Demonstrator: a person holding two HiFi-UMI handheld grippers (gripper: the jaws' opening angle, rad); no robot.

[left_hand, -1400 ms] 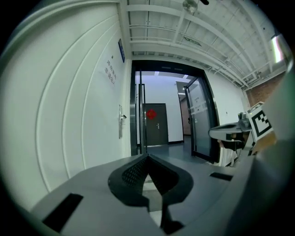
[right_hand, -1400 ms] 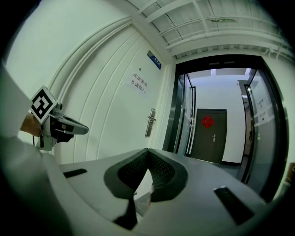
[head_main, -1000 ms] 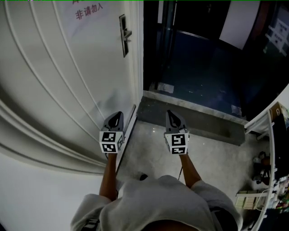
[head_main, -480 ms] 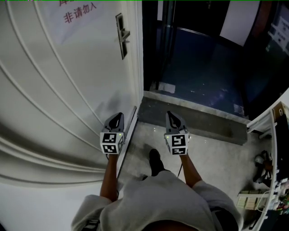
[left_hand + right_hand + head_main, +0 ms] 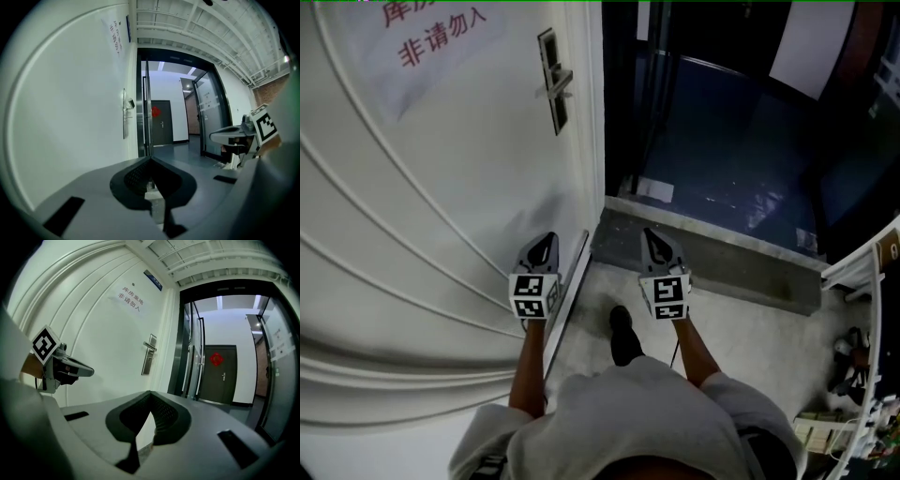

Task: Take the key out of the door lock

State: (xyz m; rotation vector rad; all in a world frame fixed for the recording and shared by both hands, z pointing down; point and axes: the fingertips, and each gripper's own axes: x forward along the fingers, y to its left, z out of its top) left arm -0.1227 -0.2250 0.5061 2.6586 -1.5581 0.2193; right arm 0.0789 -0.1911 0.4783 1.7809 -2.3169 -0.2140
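Observation:
The white door (image 5: 441,187) stands on the left, with a metal lock plate and lever handle (image 5: 553,80) near its edge. The same plate shows as lock plate (image 5: 124,119) and lock plate (image 5: 148,359). The key is too small to make out in any view. My left gripper (image 5: 546,242) and right gripper (image 5: 652,236) are held side by side low down, well short of the lock. Both are shut with nothing between the jaws, as seen at the left gripper (image 5: 150,159) and the right gripper (image 5: 150,393).
A paper notice with red characters (image 5: 431,42) hangs on the door. Right of the door, an open doorway (image 5: 722,122) leads into a dark corridor, past a grey threshold (image 5: 712,253). A dark far door (image 5: 216,369) closes the corridor. White shelving (image 5: 862,375) stands at right. The person's shoe (image 5: 622,335) is on the floor.
The person has stepped forward, one shoe now showing between the arms. The lock plate and notice sit lower and larger in the head view. Both grippers hold the same pose, still shut.

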